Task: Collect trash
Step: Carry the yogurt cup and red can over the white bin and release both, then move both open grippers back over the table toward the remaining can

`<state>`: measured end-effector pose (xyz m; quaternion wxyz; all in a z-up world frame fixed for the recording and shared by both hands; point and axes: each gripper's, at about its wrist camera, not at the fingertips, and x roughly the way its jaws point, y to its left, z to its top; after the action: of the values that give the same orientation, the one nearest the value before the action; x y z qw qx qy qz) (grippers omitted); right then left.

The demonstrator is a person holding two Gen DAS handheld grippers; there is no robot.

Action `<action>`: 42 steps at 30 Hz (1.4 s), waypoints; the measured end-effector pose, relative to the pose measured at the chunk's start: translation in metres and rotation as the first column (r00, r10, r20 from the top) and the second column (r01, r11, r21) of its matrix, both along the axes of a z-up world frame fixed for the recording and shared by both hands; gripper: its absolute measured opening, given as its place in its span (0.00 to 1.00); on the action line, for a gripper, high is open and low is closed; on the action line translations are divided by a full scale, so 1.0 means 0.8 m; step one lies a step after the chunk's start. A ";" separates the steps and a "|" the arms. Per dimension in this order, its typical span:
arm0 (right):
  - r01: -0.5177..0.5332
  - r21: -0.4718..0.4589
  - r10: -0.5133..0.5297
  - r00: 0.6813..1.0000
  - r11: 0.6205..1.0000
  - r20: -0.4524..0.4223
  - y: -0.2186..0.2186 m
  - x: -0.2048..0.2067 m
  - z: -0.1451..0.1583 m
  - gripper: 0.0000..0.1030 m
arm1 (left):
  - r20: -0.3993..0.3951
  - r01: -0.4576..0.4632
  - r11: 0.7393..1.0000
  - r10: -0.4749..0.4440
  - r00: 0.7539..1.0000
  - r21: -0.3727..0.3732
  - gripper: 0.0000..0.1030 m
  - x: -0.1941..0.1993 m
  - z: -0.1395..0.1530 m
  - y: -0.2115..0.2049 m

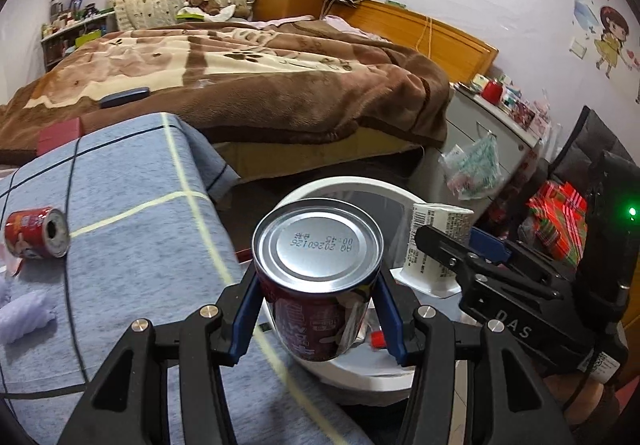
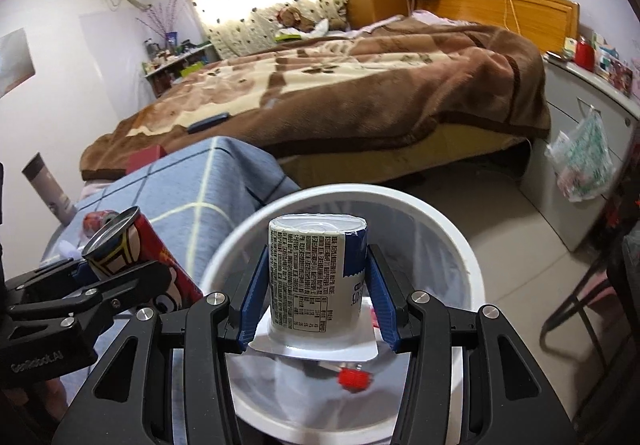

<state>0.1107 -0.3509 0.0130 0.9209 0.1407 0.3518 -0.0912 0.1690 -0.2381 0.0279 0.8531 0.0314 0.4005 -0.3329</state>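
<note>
My left gripper (image 1: 318, 301) is shut on a dark red drink can (image 1: 318, 273), held bottom-up over the near rim of a white trash bin (image 1: 360, 189). My right gripper (image 2: 316, 293) is shut on an upside-down white and blue yogurt cup (image 2: 316, 277), held right above the bin (image 2: 448, 221), which has a clear liner. The left wrist view also shows the cup (image 1: 434, 241) and right gripper at the right. In the right wrist view the red can (image 2: 132, 249) is at the left. A red cap (image 2: 354, 379) lies inside the bin. Another red can (image 1: 36, 232) lies on the blue cloth (image 1: 132, 181).
The blue checked cloth covers a surface left of the bin, with a black cable (image 1: 72, 213) across it. A bed with a brown blanket (image 1: 248, 85) fills the background. A grey cabinet (image 2: 580, 149) with a hanging plastic bag (image 2: 584, 161) stands right. Chair legs (image 2: 580, 309) stand at the far right.
</note>
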 end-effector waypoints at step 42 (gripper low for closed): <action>0.026 0.015 -0.026 1.000 1.000 -0.004 -0.002 -0.012 -0.002 0.55 | 0.037 -0.061 0.998 0.061 0.997 -0.009 0.66 -0.013 0.003 0.043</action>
<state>0.1013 -0.3527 0.0110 0.9179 0.1520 0.3523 -0.1009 0.1589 -0.2040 0.0303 0.8703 0.0221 0.3839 -0.3077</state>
